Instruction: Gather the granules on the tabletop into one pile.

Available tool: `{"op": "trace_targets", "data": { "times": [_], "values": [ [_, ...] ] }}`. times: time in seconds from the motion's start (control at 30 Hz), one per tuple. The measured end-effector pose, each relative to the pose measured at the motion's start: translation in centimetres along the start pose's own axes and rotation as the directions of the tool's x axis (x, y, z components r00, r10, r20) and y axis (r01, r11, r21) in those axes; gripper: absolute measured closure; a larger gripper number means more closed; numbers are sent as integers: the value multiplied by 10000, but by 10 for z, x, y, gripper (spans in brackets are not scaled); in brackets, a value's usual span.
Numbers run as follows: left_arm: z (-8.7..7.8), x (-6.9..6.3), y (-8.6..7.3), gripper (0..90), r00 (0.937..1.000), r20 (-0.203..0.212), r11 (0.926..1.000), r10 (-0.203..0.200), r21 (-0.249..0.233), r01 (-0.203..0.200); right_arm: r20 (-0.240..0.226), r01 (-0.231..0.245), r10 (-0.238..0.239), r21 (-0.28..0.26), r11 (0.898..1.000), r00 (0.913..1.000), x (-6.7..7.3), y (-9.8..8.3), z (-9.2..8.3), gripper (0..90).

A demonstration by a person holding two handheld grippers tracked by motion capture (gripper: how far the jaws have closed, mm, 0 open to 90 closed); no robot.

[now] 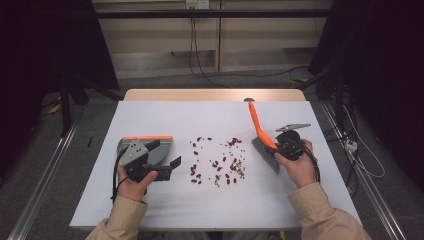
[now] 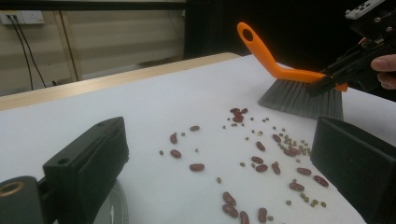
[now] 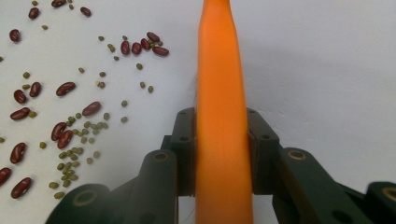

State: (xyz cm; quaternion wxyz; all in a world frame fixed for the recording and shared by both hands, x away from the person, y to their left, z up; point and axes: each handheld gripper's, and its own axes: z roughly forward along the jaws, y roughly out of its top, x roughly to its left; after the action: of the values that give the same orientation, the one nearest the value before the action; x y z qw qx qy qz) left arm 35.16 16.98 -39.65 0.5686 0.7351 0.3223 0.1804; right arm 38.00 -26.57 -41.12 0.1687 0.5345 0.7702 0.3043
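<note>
Our right claw grips the brush by its stiff orange handle near the bench's right edge; it is light, with soft bristles. Our left claw gapes wide beside the dustpan, beans scattered between.

The high view hangs above the person's side of the white table, looking forward and down, far enough back to take in the whole top, both forearms and the floor beyond. The left gripper view sits low and close over the table's left part, looking level across it to the right, between its own black jaws, at the scattered beans and the brush farther off. The right gripper view rides close above the orange brush handle, looking steeply down along it at the tabletop. All three views share the beans and the brush.
</note>
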Motion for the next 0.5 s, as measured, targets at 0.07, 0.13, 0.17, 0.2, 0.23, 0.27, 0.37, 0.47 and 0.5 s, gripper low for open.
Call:
{"op": "trace_targets", "data": {
  "times": [0.07, 0.13, 0.17, 0.2, 0.23, 0.27, 0.37, 0.47, 0.5],
  "values": [
    [0, 0, 0, 40, 10000, -7, 10000, -8, -2, 8, 36, 115, -115, -4, 9999, 9999, 0, -1, 0, 706],
    [0, 0, 0, 40, 10000, 8, 10000, -40, -36, 40, 115, 206, -207, 64, 9998, 9997, 1, -1, 0, 707],
    [-1, 0, 0, 40, 10000, -16, 10000, -61, -69, 60, 56, 209, -210, 97, 9997, 9998, 0, -1, 0, 707],
    [-1, 0, 0, 40, 10000, -22, 10000, -59, -81, 59, 55, 119, -120, 182, 9998, 9999, 0, 0, 0, 708],
    [-2, 0, 0, 40, 10000, -25, 9999, -80, -82, 80, 29, 79, -79, 161, 9998, 10000, -1, 1, 0, 708],
    [-2, 1, 0, 40, 10000, -20, 9999, -85, -108, 84, -28, 3, -3, 128, 9999, 10000, -2, 0, 1, 708],
    [-3, 2, 0, 40, 10000, -17, 10000, -26, -94, 26, -183, -189, 187, -98, 9998, 9997, -5, 0, 1, 709],
    [-3, 2, 1, 40, 10000, -30, 10000, -44, -66, 44, -259, -236, 227, -363, 9991, 9994, -5, 0, 2, 709],
    [-3, 2, 1, 40, 10000, -22, 10000, -47, -67, 47, -314, -252, 236, -531, 9983, 9992, -4, 0, 2, 709]
  ]
}}
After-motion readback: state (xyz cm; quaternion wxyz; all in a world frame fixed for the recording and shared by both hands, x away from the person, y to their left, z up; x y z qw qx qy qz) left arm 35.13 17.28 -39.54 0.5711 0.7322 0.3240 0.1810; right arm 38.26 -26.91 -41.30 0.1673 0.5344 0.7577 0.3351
